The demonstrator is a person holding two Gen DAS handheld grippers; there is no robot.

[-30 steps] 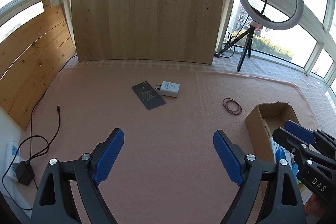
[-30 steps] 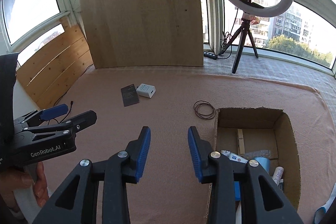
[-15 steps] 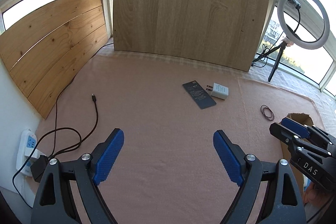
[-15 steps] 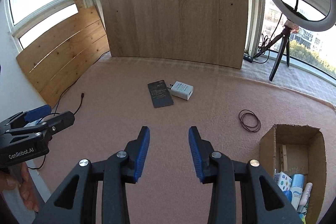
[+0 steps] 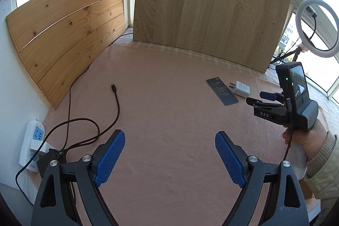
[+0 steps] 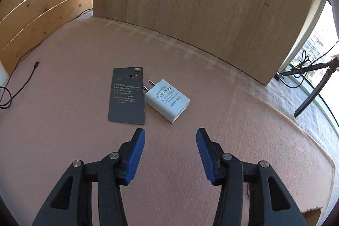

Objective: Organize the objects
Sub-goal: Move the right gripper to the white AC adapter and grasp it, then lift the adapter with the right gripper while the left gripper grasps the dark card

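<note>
A white plug adapter (image 6: 167, 100) lies on the pink cloth, its prongs touching a dark printed card (image 6: 126, 95) to its left. My right gripper (image 6: 170, 137) hovers just short of the adapter, its jaws opening with nothing between them. In the left wrist view the adapter (image 5: 241, 88) and card (image 5: 222, 91) lie far right, with the right gripper (image 5: 257, 97) held by a hand beside them. My left gripper (image 5: 170, 142) is open and empty above bare cloth. A dark cable (image 5: 116, 103) ends in a loose plug ahead of it.
A white power strip (image 5: 32, 143) with a black charger sits at the left edge. Wooden boards (image 5: 211, 5) lean along the back and left. A ring light (image 5: 316, 27) on a tripod stands far right. A cardboard corner (image 6: 311, 213) shows bottom right.
Both grippers swung left, away from the cardboard box. The right gripper dropped close to the adapter and card, and its jaws widened. The left gripper stayed wide open.
</note>
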